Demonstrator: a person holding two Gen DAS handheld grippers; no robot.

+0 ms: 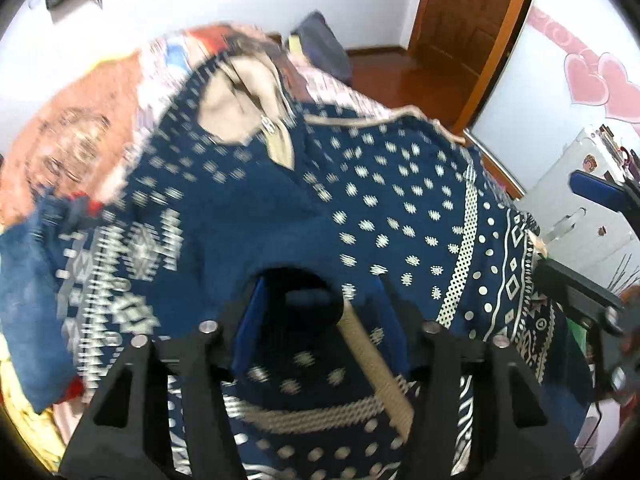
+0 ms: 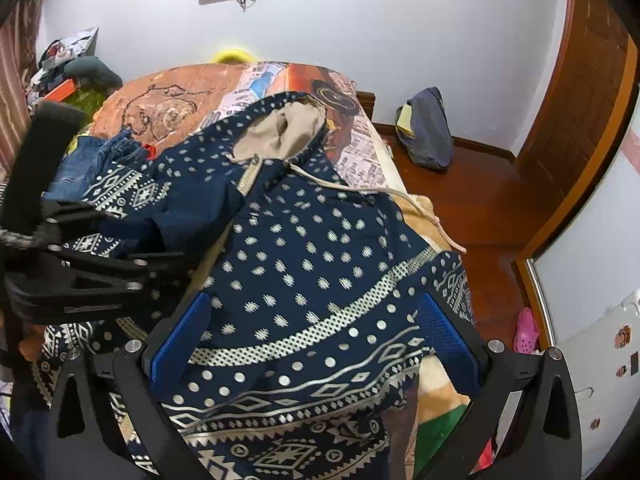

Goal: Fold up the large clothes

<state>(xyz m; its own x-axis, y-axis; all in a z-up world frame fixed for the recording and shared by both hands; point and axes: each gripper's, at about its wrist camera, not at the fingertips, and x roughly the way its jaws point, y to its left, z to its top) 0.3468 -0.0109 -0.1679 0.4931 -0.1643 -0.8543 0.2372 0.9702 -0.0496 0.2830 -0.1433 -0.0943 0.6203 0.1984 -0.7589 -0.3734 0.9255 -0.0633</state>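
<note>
A navy hooded jacket with white dots, patterned bands and a beige hood lining lies on the bed, hood at the far end. It fills the left wrist view too. My left gripper is shut on a fold of the jacket near its beige zipper band; cloth drapes over its fingers. It shows at the left of the right wrist view. My right gripper is open, its blue pads straddling the jacket's hem area above the cloth. Its blue pad appears at the right edge of the left wrist view.
The bed has an orange and newsprint-patterned cover. Jeans lie at the bed's left. A dark backpack leans on the wall on the wooden floor. A wooden door and white cabinet stand at the right.
</note>
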